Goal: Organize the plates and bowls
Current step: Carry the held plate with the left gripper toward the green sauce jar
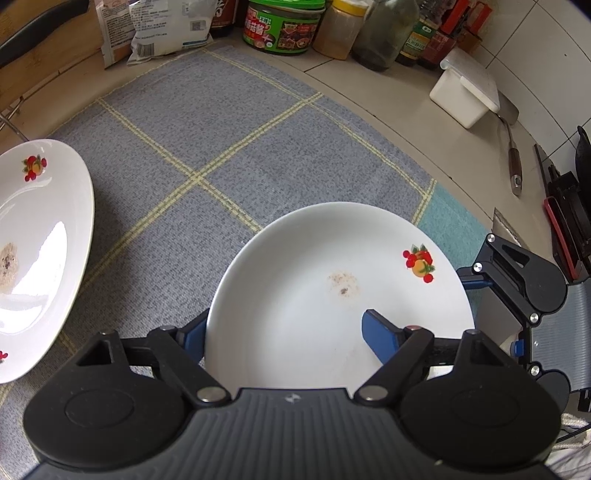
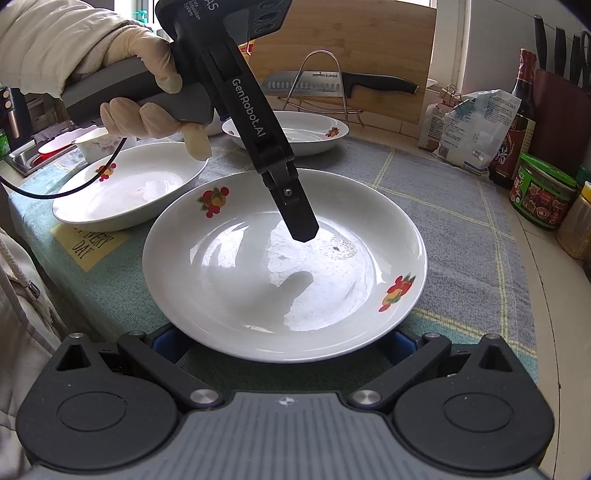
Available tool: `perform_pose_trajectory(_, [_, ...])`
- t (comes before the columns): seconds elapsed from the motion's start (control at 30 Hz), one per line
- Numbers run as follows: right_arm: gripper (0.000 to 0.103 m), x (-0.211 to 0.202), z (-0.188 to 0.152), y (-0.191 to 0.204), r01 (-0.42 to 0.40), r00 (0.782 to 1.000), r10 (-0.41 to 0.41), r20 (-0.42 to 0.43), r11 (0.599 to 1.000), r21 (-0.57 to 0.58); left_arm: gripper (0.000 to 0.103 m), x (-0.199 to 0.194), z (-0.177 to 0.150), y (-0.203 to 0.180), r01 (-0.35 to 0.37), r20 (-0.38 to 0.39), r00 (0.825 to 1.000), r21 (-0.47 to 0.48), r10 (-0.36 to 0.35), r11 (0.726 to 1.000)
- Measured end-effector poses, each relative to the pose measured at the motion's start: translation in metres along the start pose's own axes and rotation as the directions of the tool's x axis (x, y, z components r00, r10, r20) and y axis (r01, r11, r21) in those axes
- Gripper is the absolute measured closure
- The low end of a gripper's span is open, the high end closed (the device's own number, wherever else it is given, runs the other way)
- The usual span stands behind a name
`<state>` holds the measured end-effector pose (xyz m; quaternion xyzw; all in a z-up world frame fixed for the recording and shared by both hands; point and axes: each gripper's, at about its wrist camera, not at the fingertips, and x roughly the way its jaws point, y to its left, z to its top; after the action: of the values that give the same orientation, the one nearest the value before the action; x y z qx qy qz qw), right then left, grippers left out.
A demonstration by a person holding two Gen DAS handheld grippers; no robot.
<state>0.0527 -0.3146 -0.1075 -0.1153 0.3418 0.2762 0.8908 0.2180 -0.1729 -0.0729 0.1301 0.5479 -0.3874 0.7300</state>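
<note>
Between the open left tongs sits the white plate's rim, while the right tongs gape under its near edge.

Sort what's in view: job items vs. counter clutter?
Job: near plate, left plate, far plate, small bowl.

Clutter: cleaver, cutting board, green-lidded jar, white box, spatula, white bags.
</note>
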Motion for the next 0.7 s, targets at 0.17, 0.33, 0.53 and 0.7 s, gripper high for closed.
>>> perform_pose_trajectory(0.17, [0.000, -0.0001, 0.0023, 0.0001, 0.000, 1.000, 0.001, -0.015, 1.000, 0.013, 0.020, -0.0006, -0.0003, -0.0016, -0.004, 0.003, 1.000, 0.004, 0.004, 1.000])
perform_pose_trajectory(0.33, [0.000, -0.0005, 0.0034, -0.0002, 0.000, 1.000, 0.000, -0.024, 1.000, 0.020, 0.020, -0.0034, -0.0010, -0.0026, -0.004, 0.018, 1.000, 0.003, 0.004, 1.000])
perform_pose_trajectory(0.53, [0.000, -0.0020, 0.0041, -0.0013, 0.006, 1.000, -0.005, -0.030, 1.000, 0.028, 0.020, -0.0062, -0.0005, -0.0055, -0.012, 0.025, 1.000, 0.016, 0.012, 1.000])
perform_pose_trajectory(0.7, [0.000, -0.0045, 0.0053, -0.0027, 0.004, 0.999, -0.003, -0.033, 1.000, 0.027, 0.020, -0.0091, 0.0025, -0.0077, -0.014, 0.036, 0.999, 0.016, 0.014, 1.000])
